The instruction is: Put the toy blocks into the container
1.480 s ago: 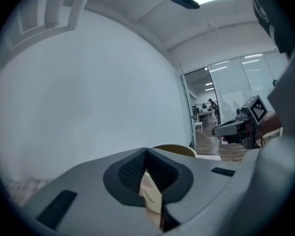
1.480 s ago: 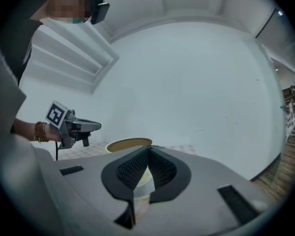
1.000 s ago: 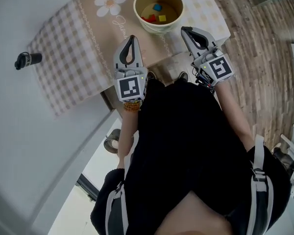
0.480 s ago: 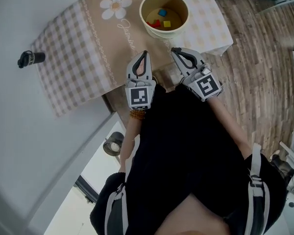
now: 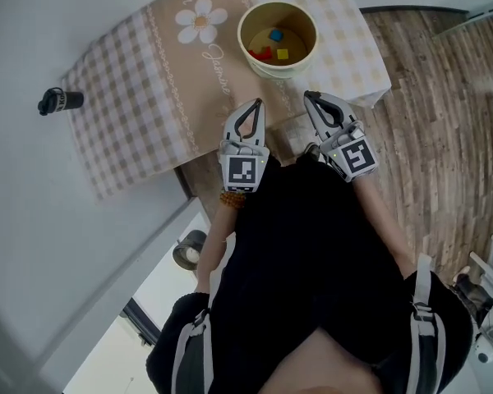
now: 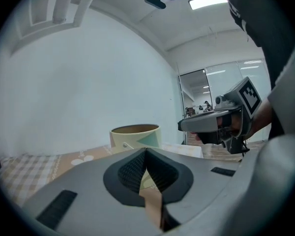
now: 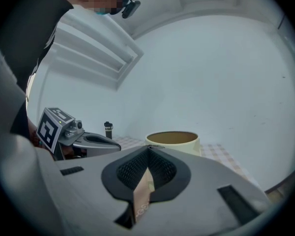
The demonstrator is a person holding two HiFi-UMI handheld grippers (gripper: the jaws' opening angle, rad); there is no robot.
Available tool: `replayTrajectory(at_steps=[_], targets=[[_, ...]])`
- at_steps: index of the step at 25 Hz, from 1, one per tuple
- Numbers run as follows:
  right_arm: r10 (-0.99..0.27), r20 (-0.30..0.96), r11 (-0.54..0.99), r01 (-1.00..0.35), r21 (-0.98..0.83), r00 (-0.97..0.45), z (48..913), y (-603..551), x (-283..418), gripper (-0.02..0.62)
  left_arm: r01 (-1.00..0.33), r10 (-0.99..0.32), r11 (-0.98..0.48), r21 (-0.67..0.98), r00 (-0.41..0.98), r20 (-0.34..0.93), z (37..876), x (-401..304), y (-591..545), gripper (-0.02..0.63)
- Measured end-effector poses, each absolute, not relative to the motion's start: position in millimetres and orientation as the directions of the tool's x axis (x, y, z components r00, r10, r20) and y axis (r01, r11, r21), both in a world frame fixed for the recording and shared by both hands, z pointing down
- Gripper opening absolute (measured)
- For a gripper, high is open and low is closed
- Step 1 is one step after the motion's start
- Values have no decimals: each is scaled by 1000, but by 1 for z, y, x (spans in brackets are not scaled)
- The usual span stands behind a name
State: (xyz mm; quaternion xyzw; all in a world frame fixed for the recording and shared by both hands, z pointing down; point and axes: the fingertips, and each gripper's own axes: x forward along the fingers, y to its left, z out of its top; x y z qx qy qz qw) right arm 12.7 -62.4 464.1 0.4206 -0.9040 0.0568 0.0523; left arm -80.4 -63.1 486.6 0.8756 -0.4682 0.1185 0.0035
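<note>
Head view, desk: the desk [image 5: 131, 138] lies under a checked cloth [image 5: 345, 23] with a beige middle band and a printed daisy [image 5: 201, 21].
Head view, container: a cream round container [image 5: 279, 66] stands on the beige band near the desk's near edge, upright and open at the top.
Head view, toy blocks: a blue block [image 5: 276, 34], a red block [image 5: 261, 53] and a yellow block [image 5: 283, 53] lie inside the container, on its bottom.
Head view, grippers: the left hand-held gripper [image 5: 255, 105] and the right hand-held gripper [image 5: 311, 97] sit side by side at the near edge of the desk. Both point toward the container and stay short of it.
Head view, surroundings: a small black bottle [image 5: 59, 101] stands at the cloth's far left edge, and a wooden floor [image 5: 427, 97] shows to the right.
Left gripper view, jaws: the tips meet, so the gripper is closed, with nothing between the pads.
Left gripper view, scene: the container stands ahead, past the tips. The right hand-held gripper shows to the right, level and apart from the container.
Right gripper view, jaws: the tips meet, so this gripper is closed too and holds nothing.
Right gripper view, scene: the container's rim rises just beyond the tips. The left hand-held gripper is at the left, with the black bottle upright behind it.
</note>
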Motion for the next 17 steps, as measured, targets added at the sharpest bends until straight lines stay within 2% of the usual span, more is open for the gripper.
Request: replayTrajectory(at_steps=[7, 13, 17], targets=[[-773, 129, 616, -783, -85, -622, 460, -60, 43, 5, -780, -774, -617, -101, 579, 255, 487, -41, -59, 3], [-792, 73, 596, -794, -121, -606, 457, -53, 87, 5, -727, -715, -681, -82, 637, 289, 490, 20, -47, 6], [-791, 92, 589, -794, -150, -605, 466, -42, 127, 5, -721, -705, -689, -72, 644, 298, 489, 61, -38, 6]])
